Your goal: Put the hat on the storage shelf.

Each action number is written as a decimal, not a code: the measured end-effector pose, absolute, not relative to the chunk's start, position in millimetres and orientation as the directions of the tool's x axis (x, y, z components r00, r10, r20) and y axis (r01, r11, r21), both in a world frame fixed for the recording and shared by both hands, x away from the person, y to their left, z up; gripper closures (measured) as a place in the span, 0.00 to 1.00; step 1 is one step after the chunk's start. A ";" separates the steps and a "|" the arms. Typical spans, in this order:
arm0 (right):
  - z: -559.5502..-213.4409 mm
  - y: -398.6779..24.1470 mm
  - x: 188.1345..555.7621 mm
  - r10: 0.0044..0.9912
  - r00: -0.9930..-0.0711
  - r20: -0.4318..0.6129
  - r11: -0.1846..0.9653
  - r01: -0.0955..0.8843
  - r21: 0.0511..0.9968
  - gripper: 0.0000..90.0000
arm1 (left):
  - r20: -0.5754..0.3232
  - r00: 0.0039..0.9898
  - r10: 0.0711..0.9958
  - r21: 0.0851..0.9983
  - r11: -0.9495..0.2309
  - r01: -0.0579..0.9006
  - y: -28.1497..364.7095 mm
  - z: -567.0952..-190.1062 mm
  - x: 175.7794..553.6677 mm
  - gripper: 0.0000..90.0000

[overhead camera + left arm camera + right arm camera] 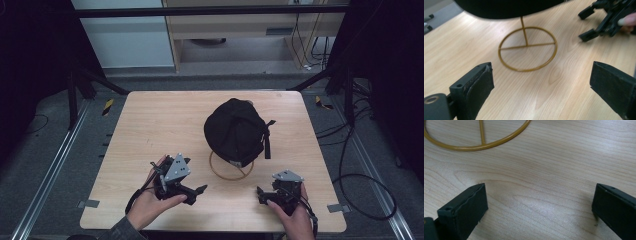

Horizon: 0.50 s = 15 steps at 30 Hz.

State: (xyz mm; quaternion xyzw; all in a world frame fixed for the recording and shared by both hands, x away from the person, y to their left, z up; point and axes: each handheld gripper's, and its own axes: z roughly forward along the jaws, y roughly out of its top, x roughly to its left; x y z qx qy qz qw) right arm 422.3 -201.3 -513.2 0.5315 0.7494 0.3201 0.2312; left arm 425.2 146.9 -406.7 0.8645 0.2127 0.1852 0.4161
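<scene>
Left gripper (199, 194), fingers apart, held low over the wooden table (150, 130). Centre: black cap (235, 131) atop a gold wire stand (230, 171) with ring base. Right gripper (261, 195), fingers apart, near the front edge, nothing between them.

Black cap (509, 7) cropped at top

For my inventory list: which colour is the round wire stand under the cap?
Golden yellow; the wire stand shows best in the left gripper view.
</scene>
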 end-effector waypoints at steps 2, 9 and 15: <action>-513.2 -201.4 422.3 0.945 -0.328 -0.006 0.230 0.648 0.726 0.00 | 0.154 0.835 0.528 0.787 -0.577 0.220 150.4 -414.1 427.8 0.05; -513.2 -201.3 422.3 0.945 -0.328 -0.006 0.230 0.648 0.726 0.00 | 0.135 0.819 0.557 0.777 -0.573 0.262 165.4 -437.3 438.1 0.05; -513.1 -201.3 422.3 0.945 -0.328 -0.006 0.230 0.649 0.725 0.00 | 0.131 0.800 0.585 0.761 -0.577 0.297 179.4 -451.4 445.3 0.05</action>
